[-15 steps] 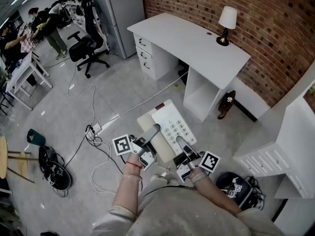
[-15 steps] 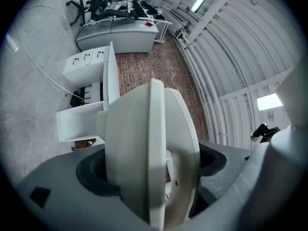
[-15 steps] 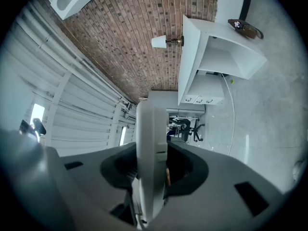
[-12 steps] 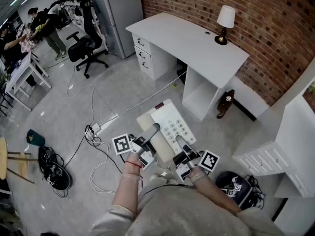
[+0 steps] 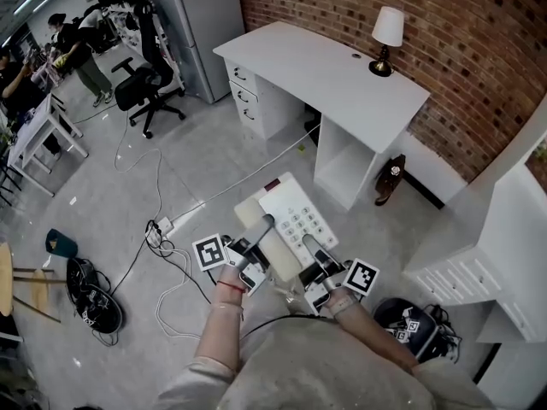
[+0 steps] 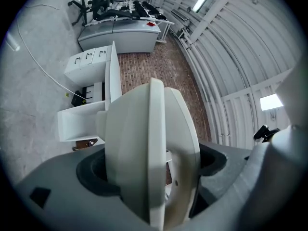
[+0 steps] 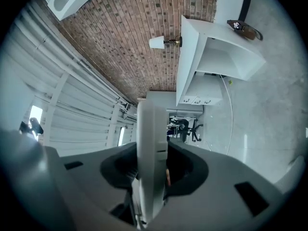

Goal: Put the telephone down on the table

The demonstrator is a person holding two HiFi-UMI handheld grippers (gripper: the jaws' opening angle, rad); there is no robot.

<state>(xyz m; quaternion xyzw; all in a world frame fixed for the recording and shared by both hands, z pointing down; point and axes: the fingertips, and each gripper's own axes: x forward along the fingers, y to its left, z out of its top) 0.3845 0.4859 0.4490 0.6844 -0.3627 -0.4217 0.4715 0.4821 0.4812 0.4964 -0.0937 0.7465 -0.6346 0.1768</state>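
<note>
My left gripper (image 5: 263,229) has its fingers (image 6: 91,174) spread wide, clamped on the thick handset side of the telephone (image 5: 289,219). The telephone hangs above the floor, in front of the white tabletop (image 5: 325,75) and well apart from it. My right gripper (image 5: 309,248) pinches the telephone's thin edge.

Location type: a workshop or lab hall with an office corner. Indicators: bare concrete floor (image 5: 120,186); brick wall (image 5: 461,24) at upper right; white desk (image 5: 325,71) with table lamp (image 5: 385,34); office chair (image 5: 141,88) and people (image 5: 75,51) at work tables, upper left; power strip (image 5: 162,226) with loose cables, centre left.
</note>
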